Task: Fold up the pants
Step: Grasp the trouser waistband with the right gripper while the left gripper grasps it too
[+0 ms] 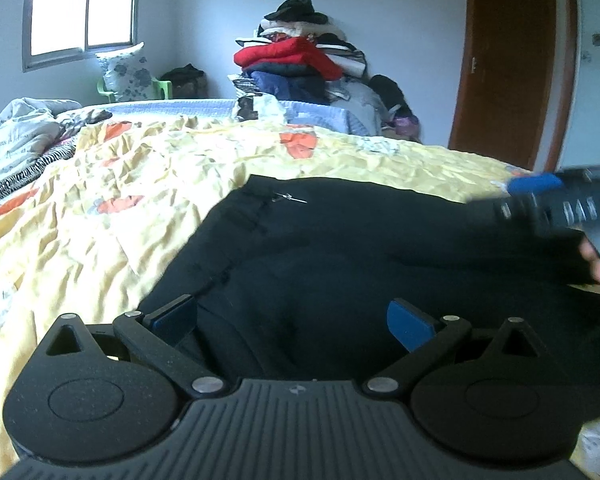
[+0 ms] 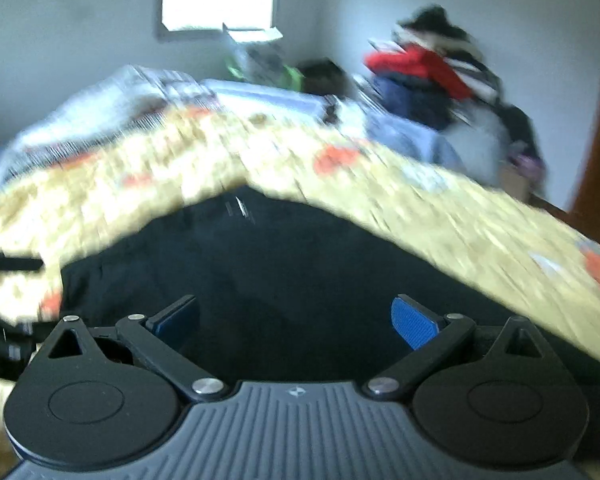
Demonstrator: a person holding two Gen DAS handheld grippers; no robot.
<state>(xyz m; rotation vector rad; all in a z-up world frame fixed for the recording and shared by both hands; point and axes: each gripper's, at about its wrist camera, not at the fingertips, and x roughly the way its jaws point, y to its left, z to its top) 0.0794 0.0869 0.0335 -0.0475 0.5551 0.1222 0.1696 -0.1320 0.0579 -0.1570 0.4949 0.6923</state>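
Observation:
Black pants (image 1: 320, 248) lie spread on a yellow patterned bedspread (image 1: 100, 200), with a small metal zipper pull (image 1: 292, 199) near their far corner. My left gripper (image 1: 292, 326) is open and empty, low over the near part of the pants. My right gripper (image 2: 296, 322) is open and empty over the pants (image 2: 280, 264); its view is motion-blurred. The right gripper also shows in the left wrist view (image 1: 548, 200) at the right edge, over the pants, with the person's hand behind it.
A tall pile of clothes (image 1: 300, 64) stands behind the bed. A crumpled quilt (image 1: 16, 140) lies at the bed's left side. A green chair with a pillow (image 1: 128, 76) stands under the window. A brown door (image 1: 508, 60) is at the right.

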